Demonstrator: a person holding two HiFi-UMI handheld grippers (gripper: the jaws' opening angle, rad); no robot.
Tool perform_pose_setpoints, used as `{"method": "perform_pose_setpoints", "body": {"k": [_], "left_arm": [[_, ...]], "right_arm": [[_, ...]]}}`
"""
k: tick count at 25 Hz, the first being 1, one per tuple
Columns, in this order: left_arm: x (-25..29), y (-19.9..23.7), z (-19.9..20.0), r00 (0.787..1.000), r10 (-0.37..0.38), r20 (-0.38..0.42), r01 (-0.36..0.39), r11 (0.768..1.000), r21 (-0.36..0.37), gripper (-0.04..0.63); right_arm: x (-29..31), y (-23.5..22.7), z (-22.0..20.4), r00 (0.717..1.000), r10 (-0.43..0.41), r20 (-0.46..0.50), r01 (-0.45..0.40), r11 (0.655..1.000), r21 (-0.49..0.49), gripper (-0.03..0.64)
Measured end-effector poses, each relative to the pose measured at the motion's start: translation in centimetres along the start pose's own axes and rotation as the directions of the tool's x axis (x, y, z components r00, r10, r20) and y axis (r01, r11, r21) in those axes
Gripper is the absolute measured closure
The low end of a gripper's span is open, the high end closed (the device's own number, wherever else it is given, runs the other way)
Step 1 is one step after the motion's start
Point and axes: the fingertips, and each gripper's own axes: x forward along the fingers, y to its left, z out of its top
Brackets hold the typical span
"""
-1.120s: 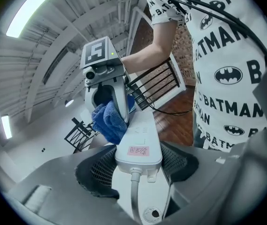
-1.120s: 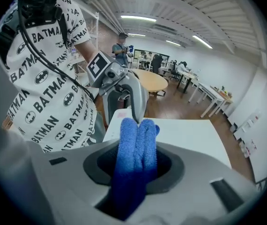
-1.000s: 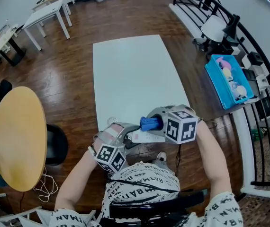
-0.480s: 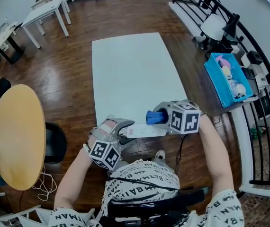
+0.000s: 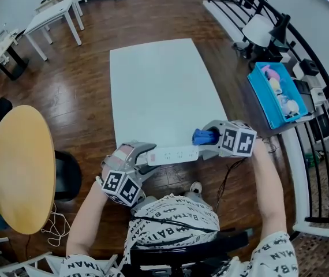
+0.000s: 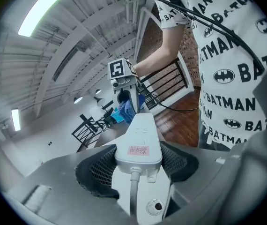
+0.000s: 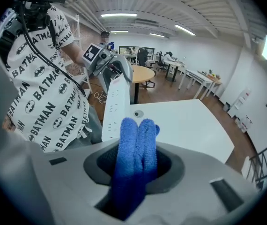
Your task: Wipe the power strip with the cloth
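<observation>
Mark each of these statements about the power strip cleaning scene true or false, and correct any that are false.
1. The left gripper grips the power strip at its cord end. True.
2. The cloth is red. False: it is blue.
3. The power strip lies untouched in the middle of the white table. False: the left gripper holds it at the table's near edge.
4. The right gripper is shut on the cloth. True.
5. The round yellow table is on the person's right. False: it stands on the person's left.
</observation>
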Motion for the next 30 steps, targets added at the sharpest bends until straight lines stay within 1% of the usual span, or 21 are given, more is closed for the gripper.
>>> {"method": "perform_pose_setpoints", "body": {"k": [5, 11, 18, 21, 25, 28, 30], "left_arm": [[-0.1, 1.0, -0.6, 0.999, 0.052, 0.001, -0.052, 0.996, -0.067, 0.308], [-0.5, 2.8, -1.6, 0.992, 0.127, 0.011, -0.123, 0.978, -0.168, 0.308], [0.0, 3.8, -2.1, 0.983, 0.181, -0.008, -0.179, 0.959, -0.222, 0.308], [0.2, 4.3, -2.1, 0.979, 0.206, -0.012, -0.202, 0.944, -0.261, 0.308], [0.8, 4.9, -2.0, 0.97, 0.243, -0.027, -0.24, 0.921, -0.306, 0.308], [1.3, 5.3, -2.1, 0.961, 0.273, -0.035, -0.268, 0.901, -0.34, 0.308], [1.6, 5.5, -2.1, 0.957, 0.287, -0.037, -0.28, 0.89, -0.36, 0.308]], "right_arm": [[-0.5, -0.9, -0.6, 0.995, -0.072, 0.065, 0.067, 0.995, 0.071, 0.483], [-0.1, -0.8, -0.9, 0.985, -0.127, 0.116, 0.114, 0.986, 0.119, 0.483], [0.3, -0.8, 0.0, 0.965, -0.21, 0.157, 0.179, 0.966, 0.188, 0.483], [0.4, -1.3, -0.4, 0.952, -0.247, 0.18, 0.203, 0.951, 0.234, 0.483], [0.6, -2.0, -0.2, 0.927, -0.319, 0.199, 0.249, 0.917, 0.313, 0.483], [0.9, -2.1, 0.7, 0.907, -0.352, 0.233, 0.254, 0.896, 0.365, 0.483], [1.2, -1.9, 1.7, 0.895, -0.357, 0.267, 0.242, 0.892, 0.383, 0.483]]}}
